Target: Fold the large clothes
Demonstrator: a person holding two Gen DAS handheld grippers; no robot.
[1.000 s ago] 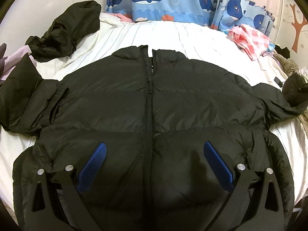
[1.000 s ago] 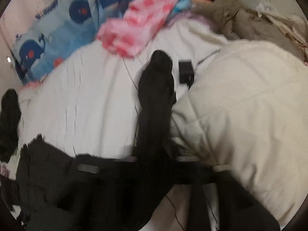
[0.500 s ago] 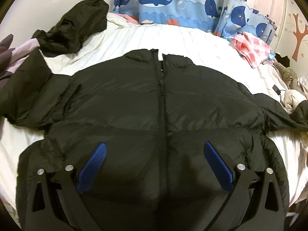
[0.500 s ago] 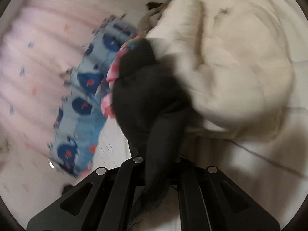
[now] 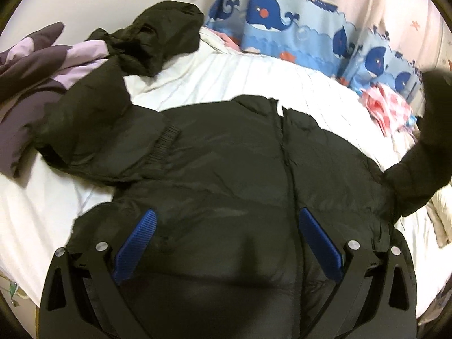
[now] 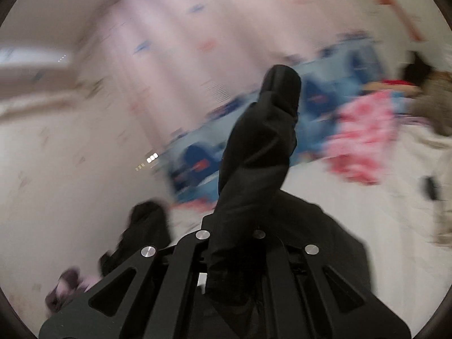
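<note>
Black jacket [image 5: 226, 169] flat on bed [image 5: 226, 76], left gripper [image 5: 226, 243] spread wide above its hem (touching nothing), right gripper [image 6: 234, 254] clenched on raised sleeve [image 6: 260, 152].

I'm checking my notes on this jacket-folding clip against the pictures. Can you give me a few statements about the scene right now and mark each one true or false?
1. The black jacket lies front up on the white bed sheet, zipper closed. True.
2. The left gripper is clamped on the jacket's hem. False: its blue fingers are spread wide, holding nothing.
3. The right gripper is closed on a black sleeve. True.
4. That sleeve lies flat on the bed. False: it is lifted up off it.
5. A whale-print curtain hangs behind the bed. True.
</note>
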